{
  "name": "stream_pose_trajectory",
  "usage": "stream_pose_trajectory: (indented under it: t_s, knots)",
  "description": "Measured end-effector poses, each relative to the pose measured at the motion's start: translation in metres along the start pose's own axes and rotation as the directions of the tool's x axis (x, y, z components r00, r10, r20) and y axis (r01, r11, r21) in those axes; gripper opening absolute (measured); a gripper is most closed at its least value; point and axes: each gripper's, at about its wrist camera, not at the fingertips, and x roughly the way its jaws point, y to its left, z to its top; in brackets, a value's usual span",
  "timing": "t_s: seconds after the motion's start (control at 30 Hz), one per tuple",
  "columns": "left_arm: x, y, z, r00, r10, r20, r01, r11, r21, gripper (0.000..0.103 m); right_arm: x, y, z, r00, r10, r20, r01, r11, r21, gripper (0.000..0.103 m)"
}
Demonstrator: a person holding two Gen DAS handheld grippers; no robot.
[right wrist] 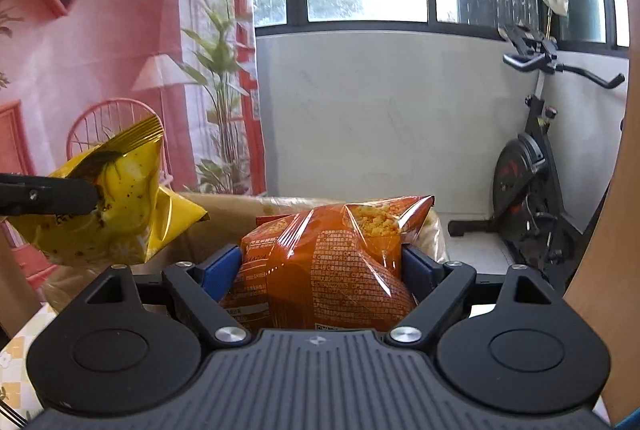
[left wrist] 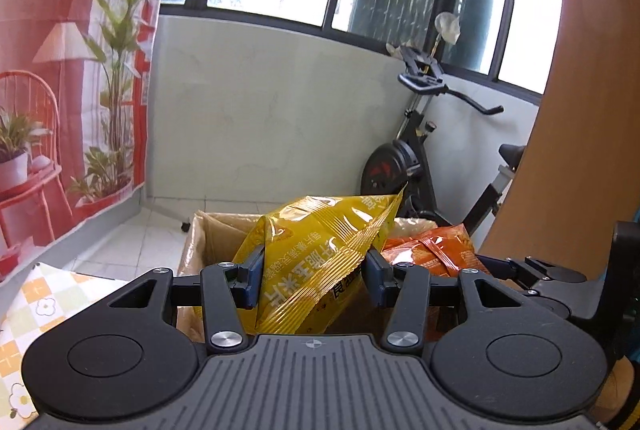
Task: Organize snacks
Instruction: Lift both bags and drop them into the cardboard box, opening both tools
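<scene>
Two snack bags are held over an open cardboard box (left wrist: 200, 246), one in each gripper. Surroundings: an exercise bike (left wrist: 404, 165) by the grey wall beyond the box, a red printed backdrop (left wrist: 60, 49) on the left, a checked tablecloth (left wrist: 36, 306) at lower left, and a curved wooden panel (left wrist: 584, 109) closing off the right edge. Left wrist view: the left gripper (left wrist: 316, 278) has its blue-padded fingers (left wrist: 256, 278) clamped on the lower part of the yellow bag (left wrist: 320, 242), which stands tilted between them, hiding much of the box interior; the orange bag (left wrist: 432, 250) lies just beside it to the right, with the black linkage of the other gripper touching it. Right wrist view: the right gripper (right wrist: 320, 270) is closed on the orange bag (right wrist: 320, 270), pads pressed against both flanks, the bag upright above the box's near wall (right wrist: 224, 209). Only this view shows the yellow bag's (right wrist: 120, 197) far face and crimped top seal, and a black finger of the left gripper (right wrist: 52, 195) entering from the left edge.
</scene>
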Motion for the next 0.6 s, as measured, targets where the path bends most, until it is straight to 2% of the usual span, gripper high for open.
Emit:
stream_pose_trajectory:
  t_s: [0.17,0.27,0.43,0.6]
  knots:
    - [0.016,0.003,0.001,0.999,0.013,-0.030,-0.012,1.000,0.019,0.052,0.009,-0.003,-0.009,1.000,0.007,-0.027,-0.006,1.000,0.026,0.086]
    - [0.022,0.006,0.002,0.999,-0.012,-0.052,0.012,1.000,0.014,0.054,0.012,-0.003,-0.012,0.999,0.008,-0.039,-0.007,1.000,0.028,0.087]
    - [0.022,0.011,-0.001,0.998,0.005,-0.069,-0.005,1.000,0.014,0.069,0.016,-0.007,-0.015,0.997,0.008,-0.076,-0.004,0.999,0.052,0.088]
    - [0.014,0.016,0.000,0.997,0.016,-0.076,-0.016,1.000,-0.004,0.069,0.011,-0.012,-0.015,0.996,-0.001,-0.090,0.010,0.996,0.093,0.088]
